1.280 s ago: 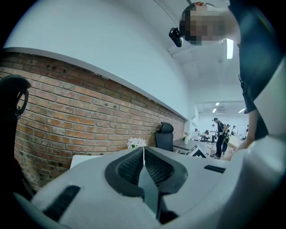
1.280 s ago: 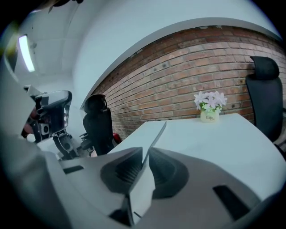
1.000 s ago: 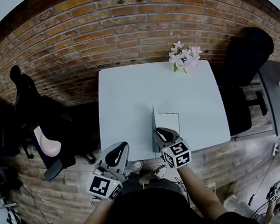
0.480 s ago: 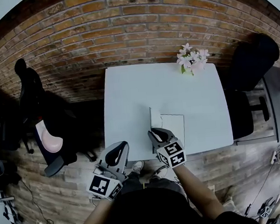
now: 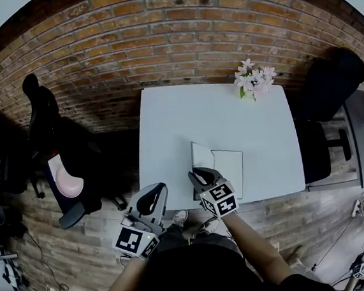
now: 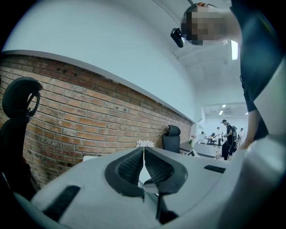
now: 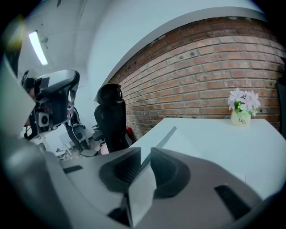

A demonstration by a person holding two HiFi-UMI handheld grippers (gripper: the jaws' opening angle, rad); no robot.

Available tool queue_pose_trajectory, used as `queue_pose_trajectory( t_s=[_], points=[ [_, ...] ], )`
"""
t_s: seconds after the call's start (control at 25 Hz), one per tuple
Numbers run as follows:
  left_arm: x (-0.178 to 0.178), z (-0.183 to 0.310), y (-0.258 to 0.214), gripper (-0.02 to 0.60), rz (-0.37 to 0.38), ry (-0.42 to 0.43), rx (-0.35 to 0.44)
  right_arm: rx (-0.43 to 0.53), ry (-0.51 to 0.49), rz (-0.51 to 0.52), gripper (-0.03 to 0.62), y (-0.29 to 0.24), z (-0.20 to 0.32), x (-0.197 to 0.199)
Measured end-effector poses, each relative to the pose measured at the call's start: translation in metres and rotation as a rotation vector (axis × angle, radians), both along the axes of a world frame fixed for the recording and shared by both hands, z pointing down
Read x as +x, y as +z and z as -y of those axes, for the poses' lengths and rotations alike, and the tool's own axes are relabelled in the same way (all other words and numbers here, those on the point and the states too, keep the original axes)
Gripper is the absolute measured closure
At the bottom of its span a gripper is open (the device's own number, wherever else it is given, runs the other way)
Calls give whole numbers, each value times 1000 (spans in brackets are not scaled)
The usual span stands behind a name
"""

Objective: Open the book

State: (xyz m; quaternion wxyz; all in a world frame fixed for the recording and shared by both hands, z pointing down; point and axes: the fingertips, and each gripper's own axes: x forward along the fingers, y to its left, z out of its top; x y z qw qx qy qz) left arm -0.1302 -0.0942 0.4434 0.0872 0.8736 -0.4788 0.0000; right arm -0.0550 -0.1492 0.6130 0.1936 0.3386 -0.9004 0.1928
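A thin book [image 5: 228, 164] lies near the front edge of the white table [image 5: 185, 109]. Its cover [image 5: 199, 154] is lifted and leans left, its white inner face showing. My right gripper [image 5: 200, 172] is at the cover's near edge. In the right gripper view the cover [image 7: 161, 138] runs between the jaws of the right gripper [image 7: 145, 154] along the left pad, with a gap to the other pad. These jaws have just been opening. My left gripper [image 5: 153, 192] hangs off the table's front left, and in its own view the left gripper [image 6: 144, 150] is shut on nothing.
A small vase of pale flowers [image 5: 254, 78] stands at the table's far right corner and shows again as the flowers [image 7: 242, 107]. A brick wall lies behind. A black chair [image 5: 41, 117] and a pink seat [image 5: 63, 178] stand left, another black chair [image 5: 329, 76] right.
The cover went from standing on edge to leaning left, showing its white inner face. My right gripper shifted a little left with it. The left gripper stayed put.
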Motion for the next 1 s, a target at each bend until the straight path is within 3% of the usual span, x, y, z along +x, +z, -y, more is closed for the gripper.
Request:
queue_pose_trajectory(
  t_s=[0.56,1.0],
  points=[
    [-8,-5,2,552,8,-17,-12,-53,-34,16,512,18,-3,-24],
    [-10,-5,4,552,7,-18,-15,-101,-28,13,472,32,-7,-26]
  ],
)
